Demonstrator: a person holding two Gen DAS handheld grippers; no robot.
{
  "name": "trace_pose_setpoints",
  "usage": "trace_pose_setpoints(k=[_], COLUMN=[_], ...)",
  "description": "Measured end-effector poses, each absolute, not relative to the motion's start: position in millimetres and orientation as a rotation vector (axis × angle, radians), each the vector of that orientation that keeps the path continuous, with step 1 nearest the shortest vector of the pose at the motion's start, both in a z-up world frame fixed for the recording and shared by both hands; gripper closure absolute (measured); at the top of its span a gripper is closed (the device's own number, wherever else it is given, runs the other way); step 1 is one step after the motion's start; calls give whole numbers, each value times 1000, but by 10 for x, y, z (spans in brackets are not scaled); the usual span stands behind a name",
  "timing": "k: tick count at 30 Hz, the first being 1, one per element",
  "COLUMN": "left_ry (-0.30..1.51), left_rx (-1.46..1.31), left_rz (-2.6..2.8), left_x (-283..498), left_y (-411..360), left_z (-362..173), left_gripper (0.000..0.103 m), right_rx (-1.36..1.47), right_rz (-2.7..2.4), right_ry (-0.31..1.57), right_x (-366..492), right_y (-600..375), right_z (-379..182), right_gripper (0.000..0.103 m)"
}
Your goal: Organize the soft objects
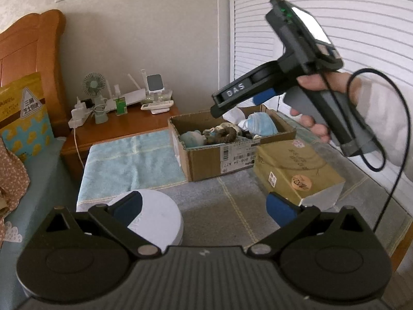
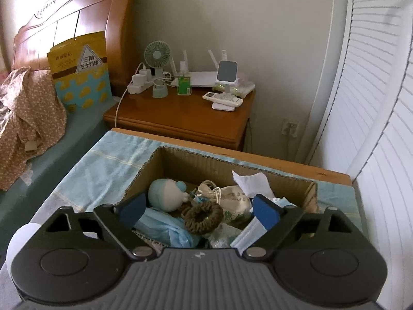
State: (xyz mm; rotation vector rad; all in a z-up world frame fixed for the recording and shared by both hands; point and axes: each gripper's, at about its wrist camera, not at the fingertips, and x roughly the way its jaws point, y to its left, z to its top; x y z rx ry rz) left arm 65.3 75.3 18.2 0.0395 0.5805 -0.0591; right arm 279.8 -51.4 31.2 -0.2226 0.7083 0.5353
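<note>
An open cardboard box (image 2: 206, 165) holds the soft things: a pale blue plush toy (image 2: 165, 193), a brown scrunchie (image 2: 204, 217), a printed cloth pouch (image 2: 235, 196), a crumpled blue mask (image 2: 165, 227) and a white tissue (image 2: 250, 180). My right gripper (image 2: 198, 204) hangs just above the box's near side, jaws wide apart, with nothing pressed between the pads. In the left wrist view the box (image 1: 206, 160) stands mid-table, and the right gripper (image 1: 227, 103), held in a hand, tilts down over it. My left gripper (image 1: 204, 204) is open and empty, low over the grey table cover.
A white round container (image 1: 160, 217) sits by my left finger. A yellow-green carton (image 1: 291, 170) lies right of the box, a light blue towel (image 1: 129, 160) to its left. Behind are a cluttered wooden nightstand (image 2: 180, 118), the bed with patterned clothing (image 2: 25, 118) and white shutters (image 2: 374, 103).
</note>
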Motion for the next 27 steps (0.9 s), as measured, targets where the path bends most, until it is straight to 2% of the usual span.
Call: trace_pose_setpoints(k=[3,16,27], left_ry=[569,575,563], left_rx=[30,-52,-41], left_rz=[-58,-33,-5], left_x=[621,570,627], left_y=[742,709,548], left_z=[212,318,508], left_gripper=[1,1,1], right_rx=[-209,-185,-123], right_rz=[535,423,232], right_ry=[696,664,742], right_x=[2688,1934,1222], right_y=[-578,-989,-1390], right_z=[402,729,580], right_gripper=[0,0,0])
